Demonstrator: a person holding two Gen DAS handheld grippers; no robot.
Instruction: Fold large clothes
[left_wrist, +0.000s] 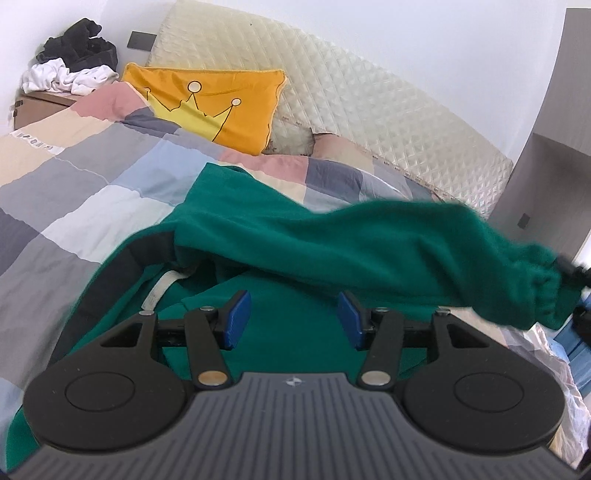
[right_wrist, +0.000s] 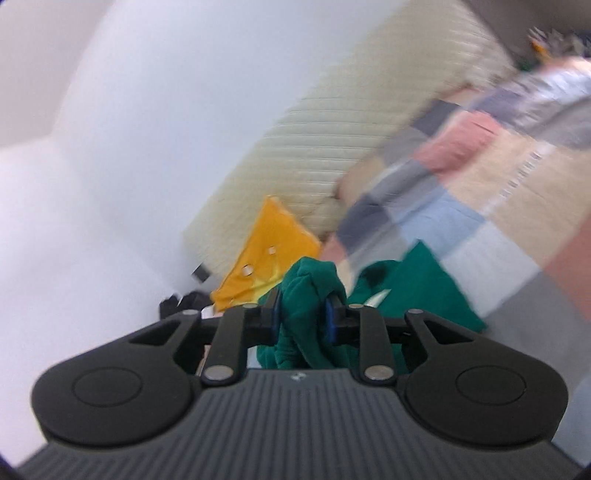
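— Green sweater (left_wrist: 280, 332) right under the left gripper (left_wrist: 291, 319), spread on the bed (left_wrist: 74, 184) toward its near edge; that gripper's fingers (left_wrist: 236, 319) are apart, holding nothing.

— And the right gripper (right_wrist: 303, 312)?

— Clamped on the sleeve (left_wrist: 369, 243) near its cuff, lifted off the bed. The sleeve runs lengthwise from the collar (left_wrist: 159, 291) out toward the bed's right edge.

— So how should the fold go?

— I'd carry the cuff across the body, keep the sleeve taut and level, and pin the shoulder with the left first. The body's long axis seems to point toward the headboard (left_wrist: 332, 92) and yellow pillow (left_wrist: 207, 103).
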